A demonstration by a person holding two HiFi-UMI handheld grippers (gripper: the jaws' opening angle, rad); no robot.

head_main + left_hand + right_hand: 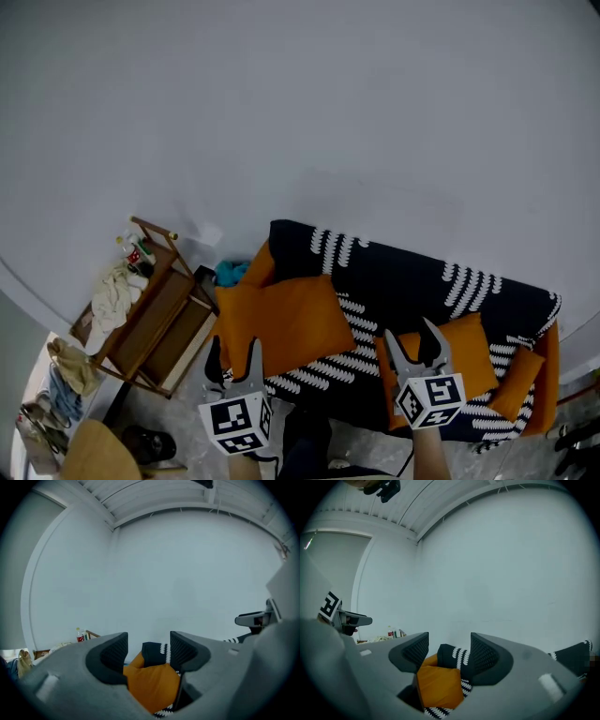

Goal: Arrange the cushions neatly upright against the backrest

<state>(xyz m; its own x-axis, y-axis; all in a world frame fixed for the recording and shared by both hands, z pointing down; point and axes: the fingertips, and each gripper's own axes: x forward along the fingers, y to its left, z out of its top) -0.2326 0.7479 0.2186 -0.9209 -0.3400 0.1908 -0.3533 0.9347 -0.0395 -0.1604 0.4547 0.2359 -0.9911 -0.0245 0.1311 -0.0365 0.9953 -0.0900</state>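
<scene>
Nothing done yet: my left claw (233, 352) and right claw (411, 336) gape empty, cushions (286, 323) seemingly lying flat on the sofa (403, 277).

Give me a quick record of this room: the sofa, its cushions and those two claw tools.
sofa: dark cover with white pattern, against the wall
large cushion: orange, lying on the seat's left end
medium cushion: orange, right end of seat
small cushion: orange, beside it, far right
left gripper: fingers apart, empty
right gripper: fingers apart, empty
side table: wooden, left of sofa
</scene>
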